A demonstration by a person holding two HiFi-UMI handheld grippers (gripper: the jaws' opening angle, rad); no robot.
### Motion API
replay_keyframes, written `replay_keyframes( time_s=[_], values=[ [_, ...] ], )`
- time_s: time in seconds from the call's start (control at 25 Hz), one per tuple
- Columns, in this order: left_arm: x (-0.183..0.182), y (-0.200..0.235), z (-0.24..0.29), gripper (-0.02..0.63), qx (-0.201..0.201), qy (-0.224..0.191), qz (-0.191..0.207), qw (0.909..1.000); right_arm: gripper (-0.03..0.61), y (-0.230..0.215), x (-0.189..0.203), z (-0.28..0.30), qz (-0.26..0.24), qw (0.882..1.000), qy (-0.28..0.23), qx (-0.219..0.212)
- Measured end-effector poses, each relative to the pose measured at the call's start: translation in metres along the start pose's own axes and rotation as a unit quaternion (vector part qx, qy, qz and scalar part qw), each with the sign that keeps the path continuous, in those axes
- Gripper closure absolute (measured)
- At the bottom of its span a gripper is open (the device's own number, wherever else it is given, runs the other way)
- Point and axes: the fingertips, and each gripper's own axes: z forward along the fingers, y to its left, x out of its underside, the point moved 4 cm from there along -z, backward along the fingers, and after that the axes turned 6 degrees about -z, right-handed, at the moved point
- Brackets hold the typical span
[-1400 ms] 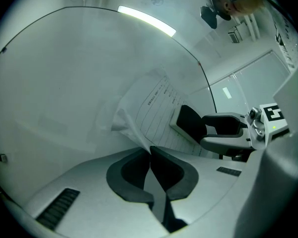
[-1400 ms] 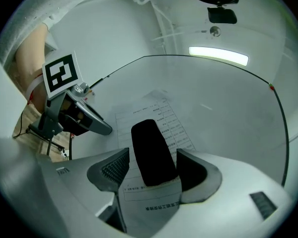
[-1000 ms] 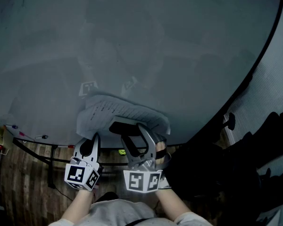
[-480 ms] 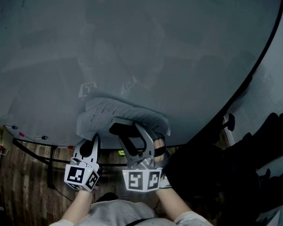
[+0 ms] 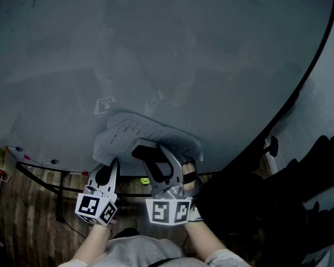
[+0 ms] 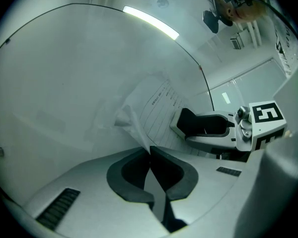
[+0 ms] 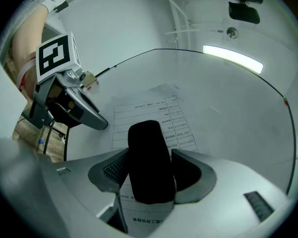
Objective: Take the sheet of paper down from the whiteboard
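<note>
My left gripper (image 6: 150, 150) has its fingers clamped on the lifted, curling edge of the sheet of paper (image 6: 156, 108). It is a white printed form, low on the whiteboard (image 5: 156, 49). My right gripper (image 7: 150, 168) has just been closing a little, and its fingers stand wide around a black block (image 7: 149, 157) on the sheet.

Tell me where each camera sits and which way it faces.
Head view: on the person's head, looking steeply down at the whiteboard and sheet of paper; forearms, left gripper, right gripper show.
Left gripper view: rides the left gripper, facing the whiteboard; its fingers are shut on the paper's edge.
Right gripper view: rides the right gripper, facing the whiteboard; its fingers, just closing, straddle a black block.
Shared: each gripper view shows the paper and the other gripper.
</note>
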Motion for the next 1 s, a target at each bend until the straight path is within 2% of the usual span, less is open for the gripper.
replay_keyframes(
  time_s=[0.36,0.64,1.0],
  values=[
    [-0.002,0.001,-0.003,0.598,0.006,-0.003,0.0,1.0,0.314,0.001,-0.002,-0.001,0.002,1.0,-0.001,0.007],
    [-0.001,0.012,-0.01,0.598,-0.016,-0.002,-0.011,0.9998,0.314,0.005,-0.002,-0.003,0.001,1.0,0.002,0.006],
    [0.001,0.017,-0.015,0.598,-0.018,-0.004,-0.007,0.9998,0.314,0.006,-0.004,-0.003,0.007,1.0,0.004,0.007]
  ],
)
